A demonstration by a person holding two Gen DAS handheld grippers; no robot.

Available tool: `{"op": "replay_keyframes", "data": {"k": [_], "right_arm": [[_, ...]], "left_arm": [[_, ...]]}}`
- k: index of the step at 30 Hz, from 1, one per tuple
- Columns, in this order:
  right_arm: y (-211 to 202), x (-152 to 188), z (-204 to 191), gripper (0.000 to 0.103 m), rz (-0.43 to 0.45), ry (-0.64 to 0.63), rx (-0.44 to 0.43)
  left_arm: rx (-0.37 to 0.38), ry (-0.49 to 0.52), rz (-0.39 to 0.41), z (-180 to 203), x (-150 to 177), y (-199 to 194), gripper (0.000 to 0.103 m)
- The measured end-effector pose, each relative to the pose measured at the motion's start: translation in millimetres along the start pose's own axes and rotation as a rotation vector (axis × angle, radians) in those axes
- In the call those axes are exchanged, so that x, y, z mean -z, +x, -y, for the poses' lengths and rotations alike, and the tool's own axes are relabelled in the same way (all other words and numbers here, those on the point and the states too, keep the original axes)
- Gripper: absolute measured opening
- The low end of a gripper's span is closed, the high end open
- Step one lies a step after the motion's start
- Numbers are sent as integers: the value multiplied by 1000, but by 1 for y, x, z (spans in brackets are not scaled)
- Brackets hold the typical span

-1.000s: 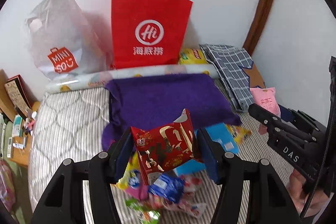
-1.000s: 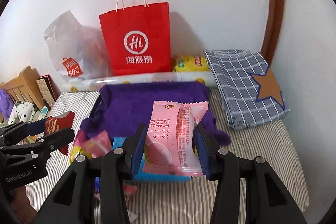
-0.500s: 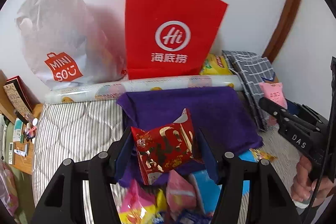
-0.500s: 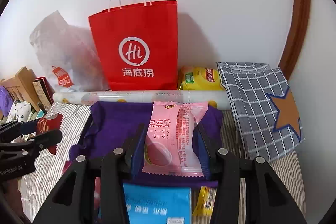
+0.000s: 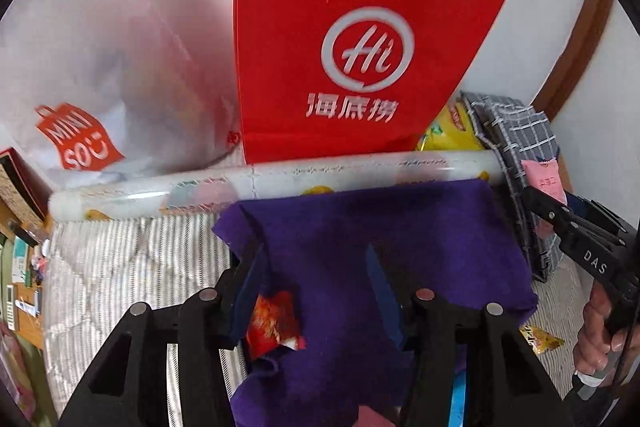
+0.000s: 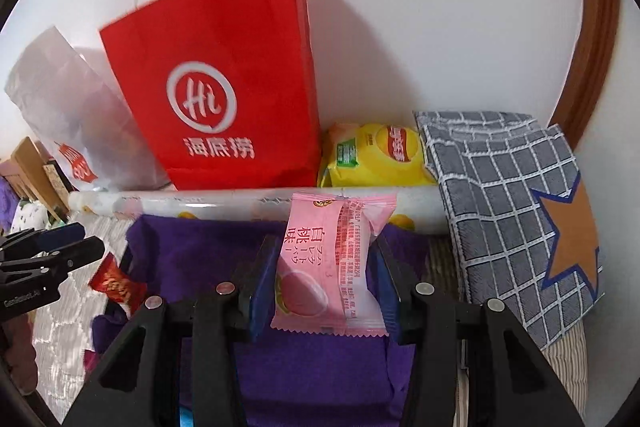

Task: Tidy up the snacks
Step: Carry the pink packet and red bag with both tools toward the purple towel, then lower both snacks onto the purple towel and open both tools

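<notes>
Purple cloth nearer | L tongs just narrowed, red pkt dropped loose | R tongs clamp pink pkt

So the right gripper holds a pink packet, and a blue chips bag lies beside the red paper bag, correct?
The chips bag is yellow, not blue, as the right wrist view shows. The rest holds: the right gripper grips the pink packet.

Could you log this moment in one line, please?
left gripper: just closing, empty; red packet: on purple cloth; right gripper: holds pink packet
</notes>
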State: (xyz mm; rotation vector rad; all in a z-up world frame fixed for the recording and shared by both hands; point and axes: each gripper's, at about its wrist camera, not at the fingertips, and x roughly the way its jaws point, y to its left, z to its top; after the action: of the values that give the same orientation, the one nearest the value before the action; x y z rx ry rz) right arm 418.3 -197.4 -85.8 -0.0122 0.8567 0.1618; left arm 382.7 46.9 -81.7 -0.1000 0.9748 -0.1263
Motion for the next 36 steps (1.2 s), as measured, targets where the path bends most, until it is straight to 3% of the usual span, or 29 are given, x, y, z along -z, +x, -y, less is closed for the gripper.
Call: {"op": "replay_keyframes", "data": {"k": [8,12,14,16,36], "right_arm": [[42,9,-2,46,-75,-25,-20],[61,14,-4,46,-128,-50,-19],[69,17,-5,46,-149,-59,-20],[75,19,-6,46,-169,-66,-21],[109,31,-9,47,-334,-88,-39]], "left_arm": [[-3,-22,-48,-15,0,29,50],[-21,-28,-92,-26,2,38,56],[-39,-15,-95,-29,7,37,65],[-49,-3,-93,-30,12,36,68],[-32,-20,-120,-34,9,47,68]]}}
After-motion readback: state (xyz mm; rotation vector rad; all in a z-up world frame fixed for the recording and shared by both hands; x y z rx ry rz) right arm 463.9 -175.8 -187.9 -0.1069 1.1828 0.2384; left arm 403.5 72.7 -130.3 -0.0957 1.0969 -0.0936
